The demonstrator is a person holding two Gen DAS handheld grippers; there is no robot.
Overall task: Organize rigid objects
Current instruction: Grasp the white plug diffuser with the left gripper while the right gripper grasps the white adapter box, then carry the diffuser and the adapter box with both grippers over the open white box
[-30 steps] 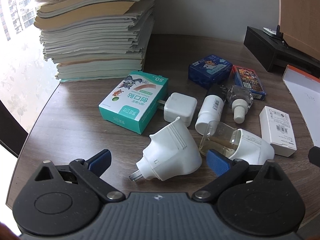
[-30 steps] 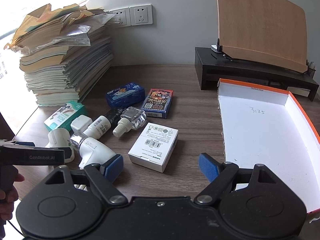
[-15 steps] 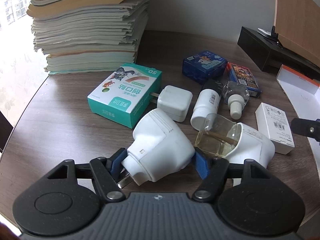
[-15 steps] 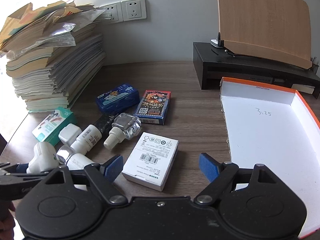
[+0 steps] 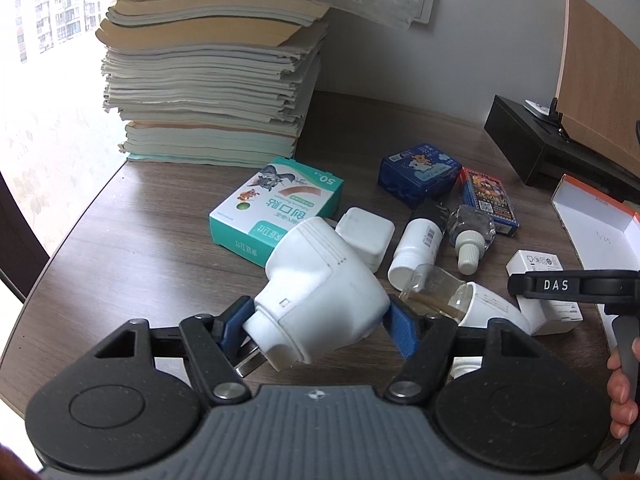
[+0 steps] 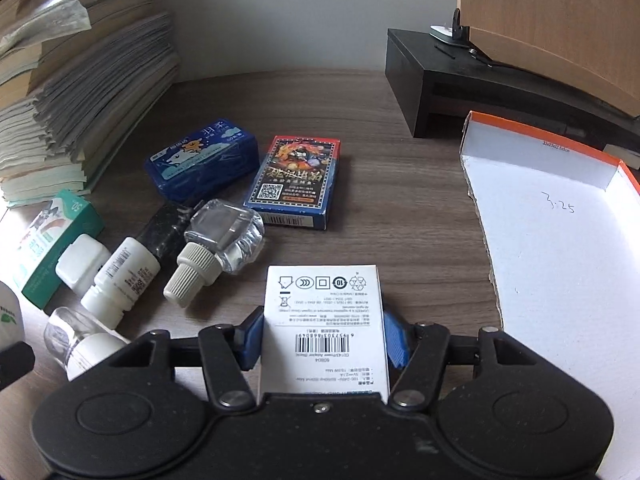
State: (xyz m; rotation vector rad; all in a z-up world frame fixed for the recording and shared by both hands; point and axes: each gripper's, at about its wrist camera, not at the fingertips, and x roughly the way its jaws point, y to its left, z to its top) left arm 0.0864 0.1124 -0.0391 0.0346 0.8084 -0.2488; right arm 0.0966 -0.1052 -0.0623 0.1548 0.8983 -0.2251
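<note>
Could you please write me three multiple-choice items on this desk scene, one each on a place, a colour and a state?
1. Where is the card deck?
A. right of the blue tin
B. on the paper stack
C. inside the tray

2. What colour is the tray's outer rim?
A. green
B. orange
C. black

3. What does the right gripper hold?
A. nothing
B. a glass bottle
C. the white box

Answers: 1 A, they lie side by side on the desk; 2 B, orange edge above white walls; 3 C, both pads press the box's sides.
</note>
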